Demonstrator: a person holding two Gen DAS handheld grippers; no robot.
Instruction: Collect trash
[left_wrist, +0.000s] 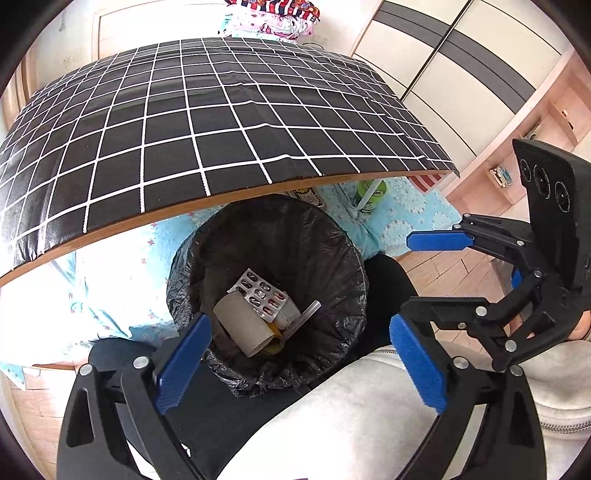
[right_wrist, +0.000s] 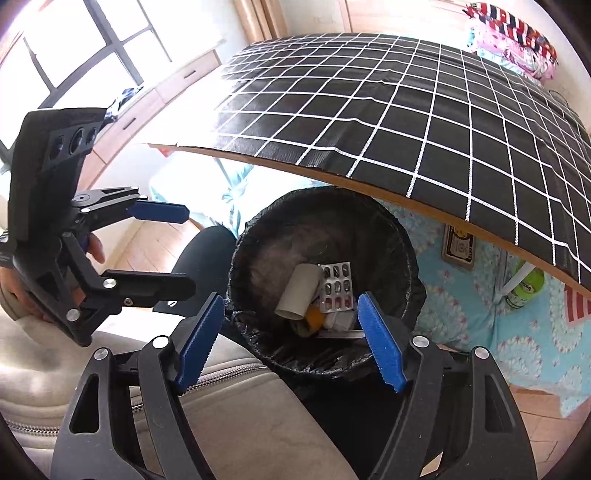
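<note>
While both grippers hang over the bin, the scene reads so:

Left gripper (left_wrist: 299, 365): jaws spread wide, blue pads well apart, nothing between them; it points steeply down at the bin's mouth. In the right wrist view it shows at the left (right_wrist: 186, 251), equally wide and empty.

Right gripper (right_wrist: 291, 341): jaws apart, holding nothing, their gap framing the bin's contents. In the left wrist view it shows at the right (left_wrist: 424, 280), open.

Trash bin (left_wrist: 332, 240): round, lined with a black plastic bag, standing on the floor partly under the table's edge.

Trash: all of it lies at the bottom of the bin. A cardboard tube (left_wrist: 240, 321) lies on its side; a silver pill blister pack (left_wrist: 262, 293) rests against it, with a white scrap and an orange-yellow piece (right_wrist: 314, 317) beside and beneath.

Table (left_wrist: 207, 122): covered by a black cloth with a white grid, bare on top.

Person: a pale padded sleeve (left_wrist: 351, 417) under the left gripper, dark trousers beside the bin.

Background: blue patterned fabric (right_wrist: 517, 332) and a green bottle (left_wrist: 371, 194) under the table.
</note>
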